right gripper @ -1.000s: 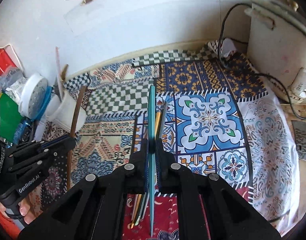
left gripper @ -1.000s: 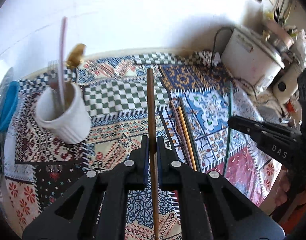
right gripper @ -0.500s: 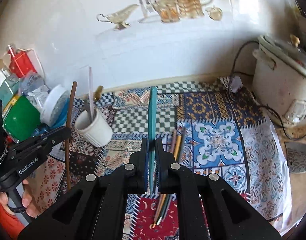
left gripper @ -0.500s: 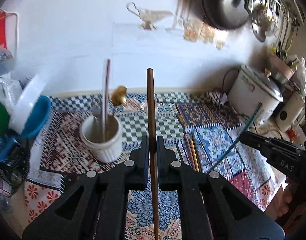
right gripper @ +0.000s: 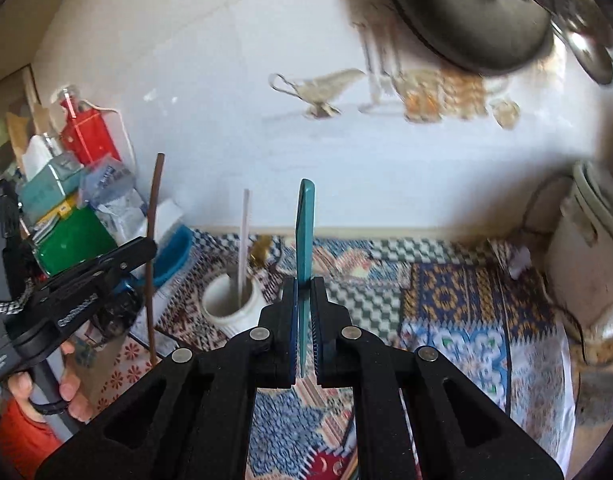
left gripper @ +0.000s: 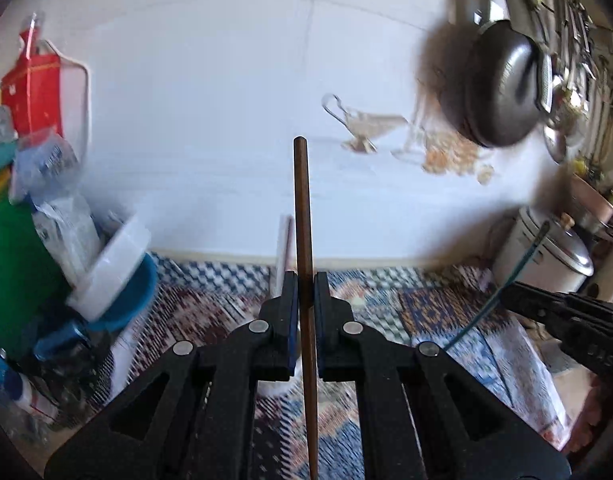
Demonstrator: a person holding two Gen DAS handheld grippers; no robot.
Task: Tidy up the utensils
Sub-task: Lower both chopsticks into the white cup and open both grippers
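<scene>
Above the patterned cloth point(right gripper: 446, 304), my left gripper point(left gripper: 305, 294) pinches a brown chopstick point(left gripper: 302, 216) upright; my right gripper point(right gripper: 304, 300) clamps a teal chopstick point(right gripper: 305, 232), both raised for dropping into the white cup point(right gripper: 230, 300).

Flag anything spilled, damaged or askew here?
Nothing stands out. Left gripper grips a brown chopstick, right gripper a teal one; the white cup stands upright.
</scene>
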